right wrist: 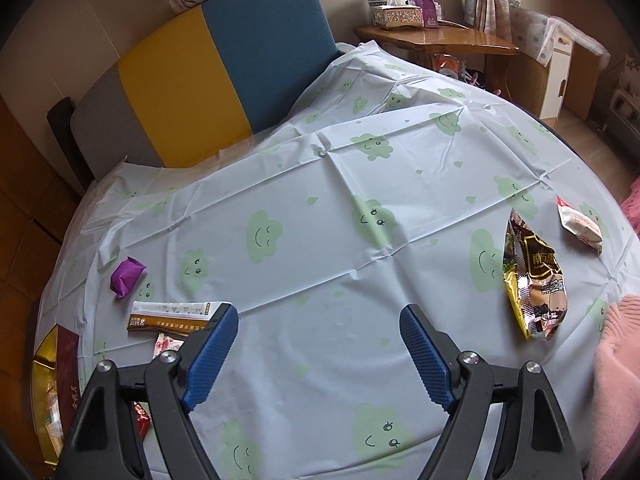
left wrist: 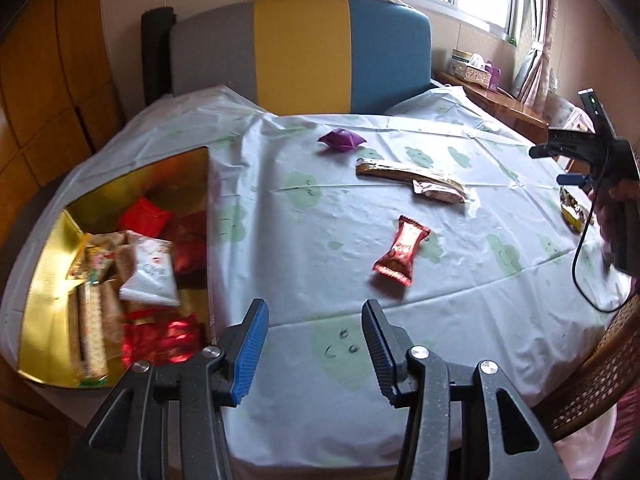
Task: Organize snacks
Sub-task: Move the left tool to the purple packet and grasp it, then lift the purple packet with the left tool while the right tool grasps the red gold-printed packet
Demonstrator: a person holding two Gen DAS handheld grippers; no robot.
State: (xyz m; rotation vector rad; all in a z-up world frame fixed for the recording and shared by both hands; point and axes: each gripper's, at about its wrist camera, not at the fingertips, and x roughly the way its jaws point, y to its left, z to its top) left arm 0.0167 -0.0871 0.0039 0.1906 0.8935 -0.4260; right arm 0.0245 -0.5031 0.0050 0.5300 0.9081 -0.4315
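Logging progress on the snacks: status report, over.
Both hand-held grippers, left and right, open, empty. Gold box part filled; red snack still on table. Nothing blocking.

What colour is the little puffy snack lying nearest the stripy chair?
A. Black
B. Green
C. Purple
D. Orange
C: the small puffy packet at the far side of the tablecloth, closest to the chair, is purple in both views.
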